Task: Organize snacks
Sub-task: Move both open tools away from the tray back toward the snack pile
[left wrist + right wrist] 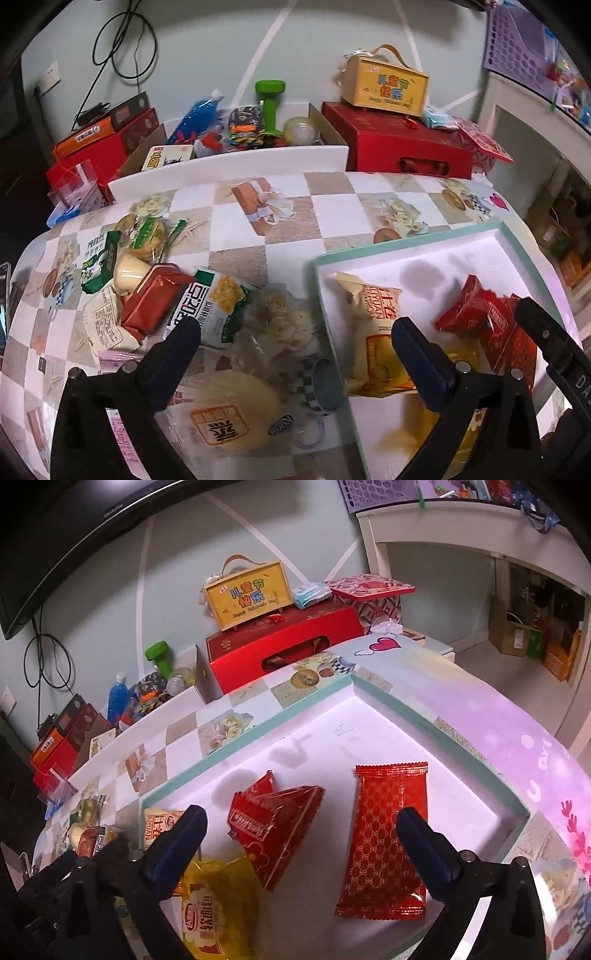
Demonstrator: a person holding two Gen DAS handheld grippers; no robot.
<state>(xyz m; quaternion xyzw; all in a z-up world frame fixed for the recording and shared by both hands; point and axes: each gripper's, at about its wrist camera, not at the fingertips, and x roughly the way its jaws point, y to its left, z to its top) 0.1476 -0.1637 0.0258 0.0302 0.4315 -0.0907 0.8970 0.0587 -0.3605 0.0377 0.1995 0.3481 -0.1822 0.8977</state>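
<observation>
Both tools spread wide and angled downward over the snack sorting.

The left tool (295,339) hangs with black fingers apart, nothing pinched; left of it on the checkered, glossy bench (236,258) lies a heap of crinkly packets, among them a brick-red foil pack (153,299) and a green-and-white corn snack pack (212,306), with a round pale pastry in clear wrap (236,410) just below its gap. Right of it, the teal-rimmed white tray (406,242) holds a cream packet (369,317). The right tool (301,825) is likewise spread and empty above that tray (436,723): a yellow bread packet (218,904) by its left finger, a creased red pouch (273,823) between, and a flat red patterned sachet (388,838) partly under the right finger.
</observation>
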